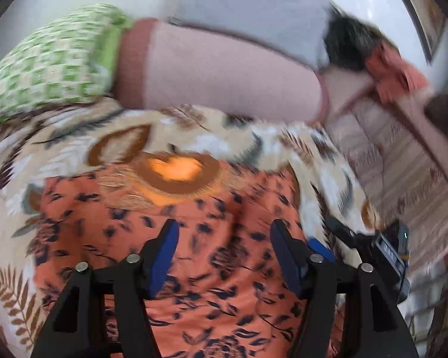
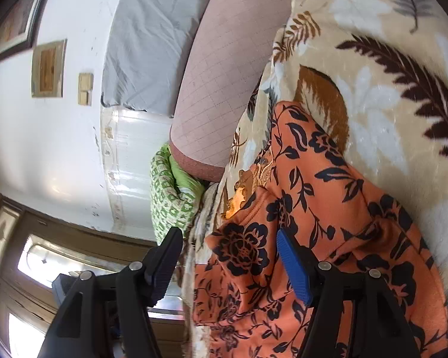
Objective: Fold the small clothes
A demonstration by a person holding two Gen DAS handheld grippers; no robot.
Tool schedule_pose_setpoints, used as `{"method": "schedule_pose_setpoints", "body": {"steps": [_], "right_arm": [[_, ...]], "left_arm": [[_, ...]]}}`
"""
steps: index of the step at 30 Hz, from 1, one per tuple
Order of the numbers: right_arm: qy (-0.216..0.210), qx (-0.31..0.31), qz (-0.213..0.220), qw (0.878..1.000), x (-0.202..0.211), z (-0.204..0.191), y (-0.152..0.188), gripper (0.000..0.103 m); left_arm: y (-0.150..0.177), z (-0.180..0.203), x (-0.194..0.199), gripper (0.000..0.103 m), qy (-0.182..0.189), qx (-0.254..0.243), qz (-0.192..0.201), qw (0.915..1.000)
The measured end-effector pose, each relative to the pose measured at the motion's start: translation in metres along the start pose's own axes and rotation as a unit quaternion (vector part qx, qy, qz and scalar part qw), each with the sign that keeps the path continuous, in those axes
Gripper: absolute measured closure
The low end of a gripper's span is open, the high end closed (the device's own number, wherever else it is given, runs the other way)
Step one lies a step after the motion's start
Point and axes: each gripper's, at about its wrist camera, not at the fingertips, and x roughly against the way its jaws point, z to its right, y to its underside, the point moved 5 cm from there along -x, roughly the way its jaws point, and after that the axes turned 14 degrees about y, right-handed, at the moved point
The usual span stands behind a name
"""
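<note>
An orange garment with a black flower print [image 1: 224,283] lies on a beige leaf-patterned blanket [image 1: 74,149]. My left gripper [image 1: 225,241] hovers over the garment with its blue-padded fingers [image 1: 164,250] spread wide and nothing pinched between them. In the right wrist view the same garment [image 2: 328,208] lies partly folded, with a thick edge toward the camera. My right gripper [image 2: 230,253] is open at that edge. Its right pad [image 2: 292,268] is over the cloth and its left finger [image 2: 167,256] is off the cloth. The left view is blurred.
At the head of the bed lie a pink quilted bolster [image 1: 224,71], a green checked pillow [image 1: 50,59] and a grey pillow [image 1: 254,3]. A white wall [image 2: 59,149] and a wooden window frame [image 2: 44,238] stand beyond. A black device [image 1: 388,250] shows at the blanket's right edge.
</note>
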Motion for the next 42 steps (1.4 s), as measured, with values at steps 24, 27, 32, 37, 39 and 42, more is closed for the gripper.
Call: {"method": "schedule_pose_setpoints", "body": {"steps": [24,27,32,37,39,42], "right_arm": [[0.178,0.123,0.001,0.976,-0.056,-0.004,0.03,0.095],[0.165,0.201,0.101,0.96,-0.023,-0.041,0.024,0.095],[0.252,0.246,0.117,0.929,-0.027,-0.032,0.009,0.095],[0.242,0.055,-0.019,0.968,-0.042,0.037,-0.01,0.09],[0.24,0.037,0.025,0.97,-0.017,0.035,-0.025,0.089],[0.241,0.026,0.128,0.962,0.021,0.029,-0.038,0.087]], "left_arm": [[0.097,-0.193,0.017,0.032,-0.174,0.18,0.037,0.9675],[0.097,-0.183,0.013,0.031,-0.175,0.157,0.025,0.9716],[0.103,-0.17,0.003,0.031,-0.19,0.121,-0.01,0.9742],[0.091,-0.171,0.027,0.031,-0.165,0.137,0.031,0.9762],[0.079,-0.163,0.041,0.031,-0.175,0.107,0.066,0.9765],[0.059,-0.151,0.053,0.03,-0.19,0.062,0.118,0.9727]]}}
